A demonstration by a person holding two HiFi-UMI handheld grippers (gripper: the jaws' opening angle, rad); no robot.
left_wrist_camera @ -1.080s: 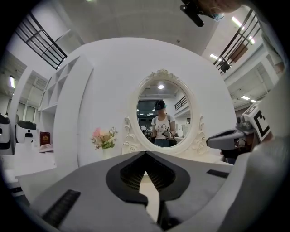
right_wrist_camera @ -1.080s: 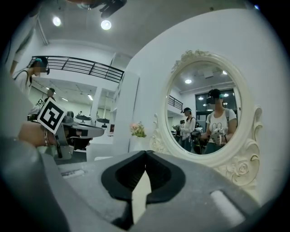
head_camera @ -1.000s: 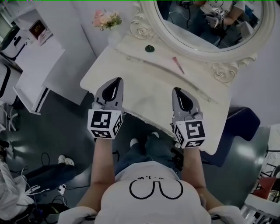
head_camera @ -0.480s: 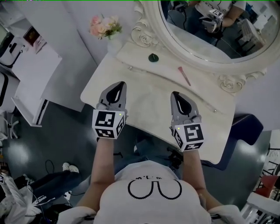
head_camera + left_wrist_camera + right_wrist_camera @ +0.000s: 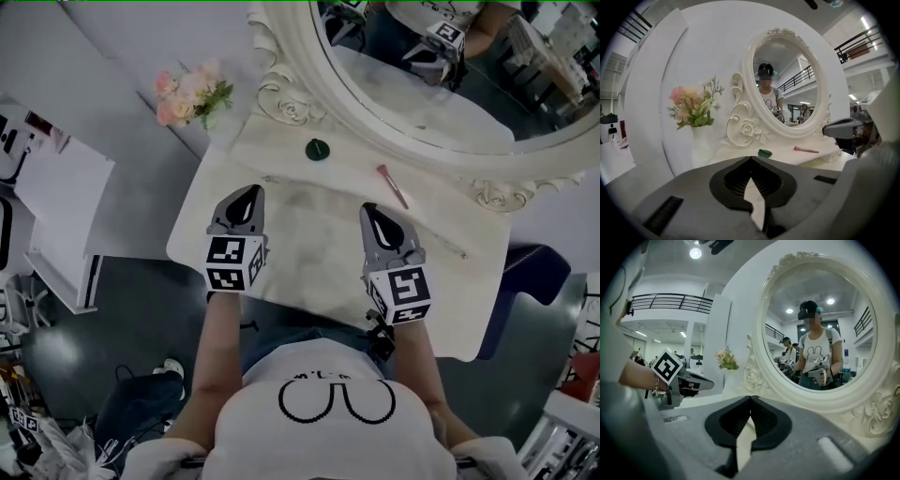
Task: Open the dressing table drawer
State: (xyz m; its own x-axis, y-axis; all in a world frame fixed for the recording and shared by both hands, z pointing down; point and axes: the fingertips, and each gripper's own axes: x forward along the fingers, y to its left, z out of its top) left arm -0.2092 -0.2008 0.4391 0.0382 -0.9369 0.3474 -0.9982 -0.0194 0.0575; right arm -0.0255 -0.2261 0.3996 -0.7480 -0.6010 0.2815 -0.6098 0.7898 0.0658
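Note:
The cream dressing table [image 5: 309, 234] with its oval mirror [image 5: 422, 84] lies below me in the head view. Its drawer front is hidden under the top in every view. My left gripper [image 5: 251, 190] hovers over the left half of the top, shut and empty. Shut and empty too, my right gripper [image 5: 370, 208] hangs over the right half. In the left gripper view the shut jaws [image 5: 751, 158] point at the mirror [image 5: 787, 84]. In the right gripper view the shut jaws [image 5: 751, 397] face the mirror frame [image 5: 764, 376], with the left gripper [image 5: 689, 380] off to the side.
A small green object [image 5: 319, 149] and a pink stick [image 5: 392, 185] lie on the raised back shelf under the mirror. A vase of flowers [image 5: 192, 94] stands at the back left corner. A blue seat [image 5: 525, 272] is at the right, a white cabinet [image 5: 56, 206] at the left.
Both grippers have moved further in over the table top, towards the mirror, and come lower. Their jaws stayed shut.

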